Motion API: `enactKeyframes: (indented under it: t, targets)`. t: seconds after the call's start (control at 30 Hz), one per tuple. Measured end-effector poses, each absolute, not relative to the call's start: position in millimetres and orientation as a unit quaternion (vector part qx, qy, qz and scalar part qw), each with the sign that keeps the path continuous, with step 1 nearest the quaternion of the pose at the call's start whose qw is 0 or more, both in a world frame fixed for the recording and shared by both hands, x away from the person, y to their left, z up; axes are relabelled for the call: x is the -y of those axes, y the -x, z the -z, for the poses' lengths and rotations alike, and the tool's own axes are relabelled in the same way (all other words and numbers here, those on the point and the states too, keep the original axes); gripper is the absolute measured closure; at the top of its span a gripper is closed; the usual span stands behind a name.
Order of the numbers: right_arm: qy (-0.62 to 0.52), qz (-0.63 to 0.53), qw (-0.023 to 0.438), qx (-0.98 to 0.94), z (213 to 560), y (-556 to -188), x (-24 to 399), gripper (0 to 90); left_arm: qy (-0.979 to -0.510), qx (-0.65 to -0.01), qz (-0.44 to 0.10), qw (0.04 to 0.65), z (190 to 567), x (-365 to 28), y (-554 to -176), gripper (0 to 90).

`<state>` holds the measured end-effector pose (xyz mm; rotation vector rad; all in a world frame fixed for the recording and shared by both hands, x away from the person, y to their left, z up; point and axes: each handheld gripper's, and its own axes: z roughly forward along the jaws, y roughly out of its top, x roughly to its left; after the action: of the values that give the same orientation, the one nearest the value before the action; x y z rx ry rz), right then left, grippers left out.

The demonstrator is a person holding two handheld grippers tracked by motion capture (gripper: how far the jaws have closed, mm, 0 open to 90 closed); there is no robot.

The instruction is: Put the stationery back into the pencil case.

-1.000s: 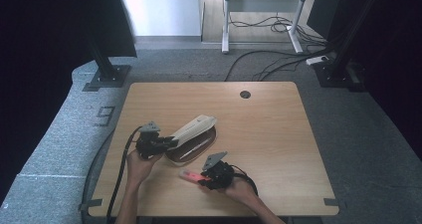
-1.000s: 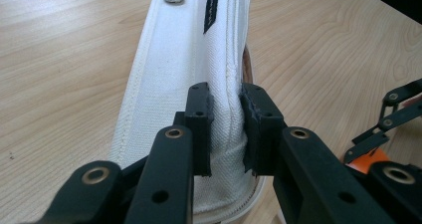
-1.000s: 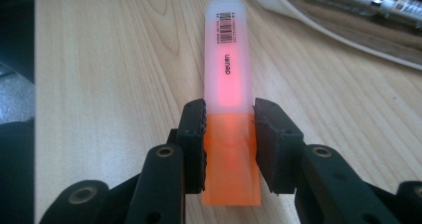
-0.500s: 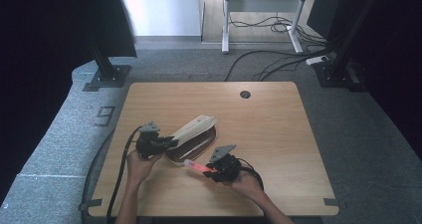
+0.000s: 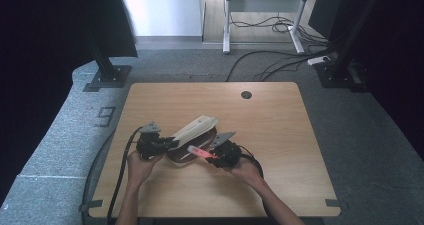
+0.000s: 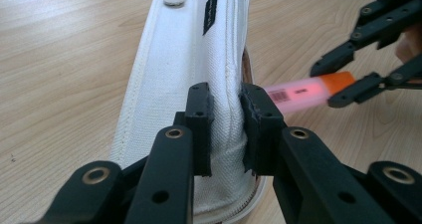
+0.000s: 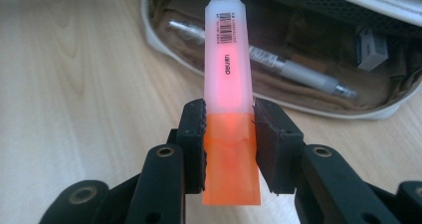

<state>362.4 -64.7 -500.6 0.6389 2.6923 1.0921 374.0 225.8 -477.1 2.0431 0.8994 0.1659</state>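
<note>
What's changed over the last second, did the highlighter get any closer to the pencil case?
Yes. The right tongs, shut on the pink highlighter, moved from the table's near edge up toward the open pencil case; the highlighter's tip now points at its opening but is not inside. The left tongs stayed put, clamped on the case's white lid. Pens inside lie unchanged.

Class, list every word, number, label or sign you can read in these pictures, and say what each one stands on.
"9": marked on the grey floor left of the table.
"deli" (uncertain, it runs sideways): on the pink highlighter in the right gripper.
Barcode with digits above it on the highlighter: too small to read.
Black tag on the white pencil case: print too blurred to read.
</note>
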Motion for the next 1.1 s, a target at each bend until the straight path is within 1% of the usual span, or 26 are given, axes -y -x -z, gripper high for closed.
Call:
enactKeyframes:
  t: [0.27, 0.9, 0.97, 1.1]
  targets:
    - [-0.205, -0.348, 0.086, -0.911, 506.9, -379.7, 49.8, 65.5, -0.821, -0.362, -0.067, 0.437, 477.1, -226.0, -374.1, 75.2]
    - [-0.191, -0.334, 0.088, -0.919, 511.9, -405.5, 17.2, 65.1, -0.822, -0.361, -0.065, 0.436, 477.6, -225.6, -374.3, 75.2]
    - [-0.192, -0.333, 0.092, -0.919, 512.3, -407.7, 16.0, 64.2, -0.822, -0.361, -0.065, 0.436, 477.7, -225.7, -374.4, 75.2]
    - [-0.196, -0.329, 0.099, -0.918, 512.1, -409.1, 18.0, 56.6, -0.822, -0.361, -0.064, 0.436, 477.8, -225.8, -374.5, 75.1]
